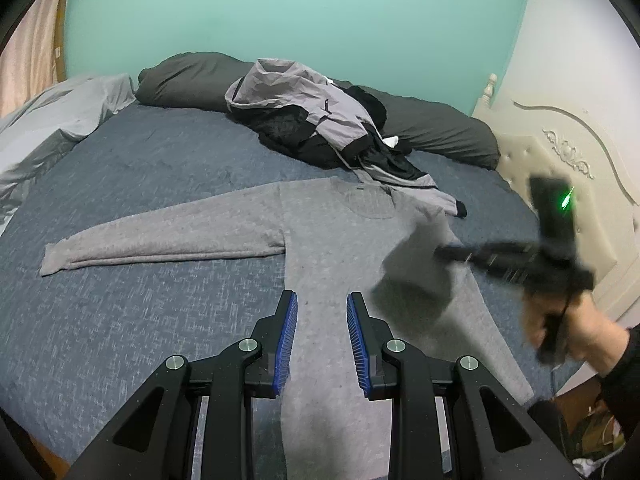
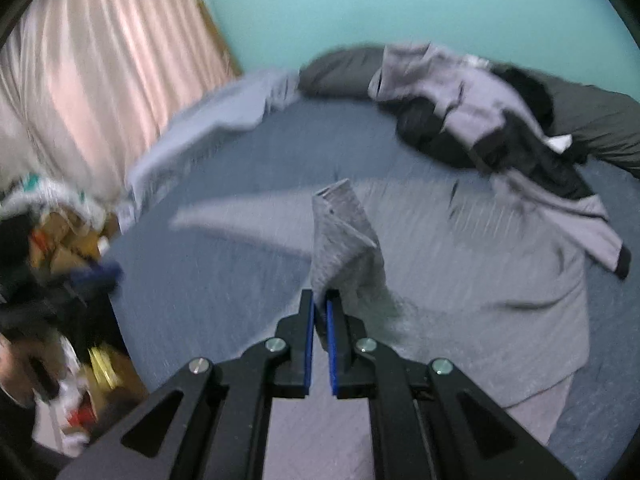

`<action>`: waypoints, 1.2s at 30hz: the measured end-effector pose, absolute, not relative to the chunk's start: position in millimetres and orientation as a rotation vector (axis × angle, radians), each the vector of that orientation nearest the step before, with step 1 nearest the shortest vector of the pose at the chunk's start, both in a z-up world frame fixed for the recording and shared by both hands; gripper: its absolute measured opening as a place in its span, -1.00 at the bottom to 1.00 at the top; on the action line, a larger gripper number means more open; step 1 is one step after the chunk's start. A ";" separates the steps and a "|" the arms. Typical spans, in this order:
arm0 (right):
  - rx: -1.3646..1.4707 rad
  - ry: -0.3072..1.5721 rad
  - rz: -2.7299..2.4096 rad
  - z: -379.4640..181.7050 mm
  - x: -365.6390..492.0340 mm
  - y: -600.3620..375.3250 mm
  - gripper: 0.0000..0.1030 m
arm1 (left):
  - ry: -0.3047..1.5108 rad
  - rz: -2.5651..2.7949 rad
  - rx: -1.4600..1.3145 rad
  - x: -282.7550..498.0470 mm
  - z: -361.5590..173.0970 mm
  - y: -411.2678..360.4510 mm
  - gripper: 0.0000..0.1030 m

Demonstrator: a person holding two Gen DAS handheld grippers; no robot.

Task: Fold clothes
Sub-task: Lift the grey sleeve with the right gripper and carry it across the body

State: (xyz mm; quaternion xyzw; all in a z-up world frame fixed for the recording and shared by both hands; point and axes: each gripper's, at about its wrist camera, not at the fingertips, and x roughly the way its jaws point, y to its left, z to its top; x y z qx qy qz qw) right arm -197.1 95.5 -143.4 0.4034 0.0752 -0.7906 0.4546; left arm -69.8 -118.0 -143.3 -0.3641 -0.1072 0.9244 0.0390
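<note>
A grey sweater [image 1: 320, 248] lies spread flat on the blue bed [image 1: 160, 160], one sleeve [image 1: 160, 240] stretched out straight to the left side of the left wrist view. The left claw [image 1: 322, 308] hovers over the sweater's lower body with its blue pads [image 1: 286, 340] spread apart, gripping nothing; the cloth shows in the gap between them.

The right claw [image 2: 320, 304] is pressed together on the other sleeve's cuff [image 2: 344, 232], which stands up in a folded peak just ahead of its fingertips, lifted off the bed. In the left wrist view this claw appears blurred at the right, above the sweater's right side, with the raised cuff a grey smear beside it.

Beyond the sweater's collar lies a heap of a lilac and black jacket [image 1: 320, 120], its edge touching the sweater's shoulder. Dark pillows [image 1: 184, 80] run along the teal wall [image 1: 300, 8].
</note>
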 end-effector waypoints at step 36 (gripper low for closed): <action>1.194 -0.198 -2.296 -261.5 -220.5 288.9 -0.72 | -0.154 2.500 -1.520 -169.6 -322.3 -55.0 -0.45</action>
